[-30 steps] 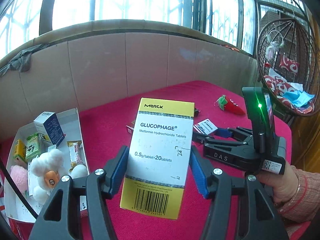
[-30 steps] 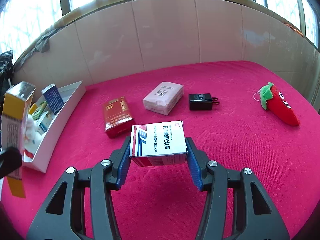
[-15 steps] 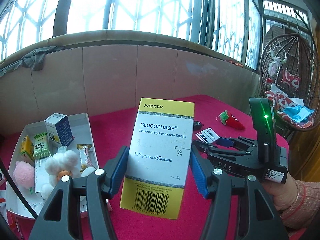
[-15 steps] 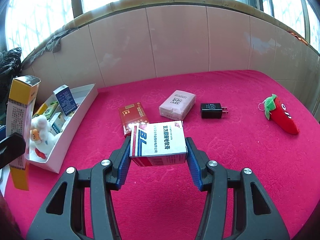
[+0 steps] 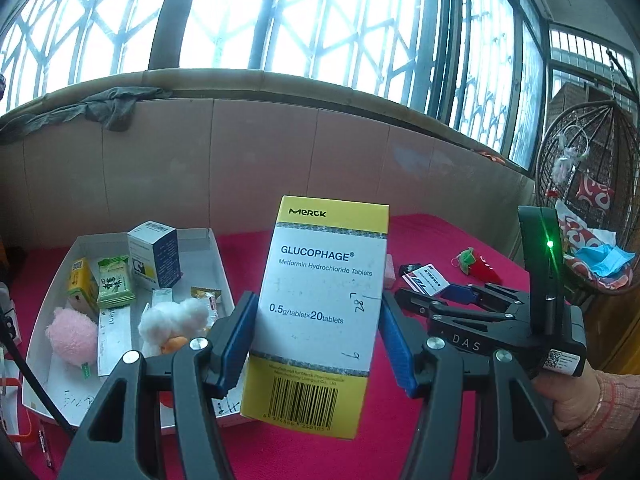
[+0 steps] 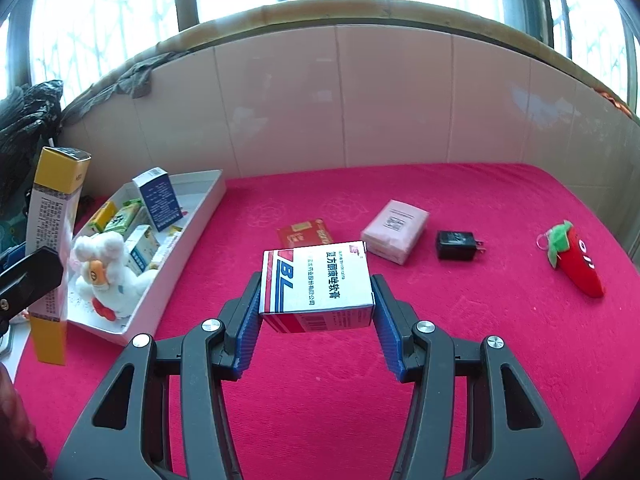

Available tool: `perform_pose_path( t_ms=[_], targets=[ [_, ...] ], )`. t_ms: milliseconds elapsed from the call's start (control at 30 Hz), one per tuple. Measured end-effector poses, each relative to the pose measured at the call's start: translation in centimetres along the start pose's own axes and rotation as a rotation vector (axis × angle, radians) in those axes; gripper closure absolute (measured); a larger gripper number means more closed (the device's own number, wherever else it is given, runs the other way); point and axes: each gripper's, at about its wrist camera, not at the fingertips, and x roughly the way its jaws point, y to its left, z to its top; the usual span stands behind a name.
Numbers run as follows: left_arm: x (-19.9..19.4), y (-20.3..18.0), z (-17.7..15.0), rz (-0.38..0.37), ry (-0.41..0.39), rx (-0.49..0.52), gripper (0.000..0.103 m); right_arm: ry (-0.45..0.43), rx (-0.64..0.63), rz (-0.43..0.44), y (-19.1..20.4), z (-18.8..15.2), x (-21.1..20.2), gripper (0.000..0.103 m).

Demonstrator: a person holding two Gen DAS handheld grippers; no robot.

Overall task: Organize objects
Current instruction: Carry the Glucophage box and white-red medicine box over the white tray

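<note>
My left gripper (image 5: 320, 340) is shut on a yellow and white Glucophage box (image 5: 320, 312), held upright above the red cloth, just right of the white tray (image 5: 212, 252); the box also shows in the right wrist view (image 6: 52, 240). My right gripper (image 6: 316, 312) is shut on a white ointment box with red and blue stripes (image 6: 316, 280), held above the cloth; it also shows in the left wrist view (image 5: 424, 282). The tray (image 6: 200, 216) holds small boxes, sachets, a white plush (image 6: 104, 268) and a pink pompom (image 5: 72, 336).
On the red cloth (image 6: 440, 360) lie a red packet (image 6: 304, 234), a pink packet (image 6: 394, 230), a black charger (image 6: 458, 245) and a chili plush (image 6: 576, 262). A tiled wall runs behind. A wicker hanging chair (image 5: 588, 200) stands to the right.
Both grippers have risen and tilted so more of the window and tray shows. Both boxes stay held. The tray now appears closer to both grippers.
</note>
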Motion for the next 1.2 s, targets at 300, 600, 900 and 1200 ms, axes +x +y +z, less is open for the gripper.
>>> perform_pose_path(
  t_ms=[300, 600, 900, 1200],
  targets=[
    [-1.5, 2.8, 0.1, 0.040, -0.042, -0.061, 0.043, -0.003, -0.045, 0.018, 2.7, 0.9, 0.0, 0.052],
    [-2.6, 5.8, 0.0, 0.090, -0.074, -0.113, 0.043, -0.010, -0.089, 0.036, 5.9, 2.1, -0.3, 0.052],
    [-3.4, 8.4, -0.4, 0.141, -0.087, -0.147, 0.043, -0.019, -0.139, 0.056, 9.3, 3.1, -0.2, 0.052],
    [-4.0, 11.7, -0.7, 0.219, -0.098, -0.187, 0.043, -0.021, -0.163, 0.102, 12.4, 5.1, 0.8, 0.052]
  ],
)
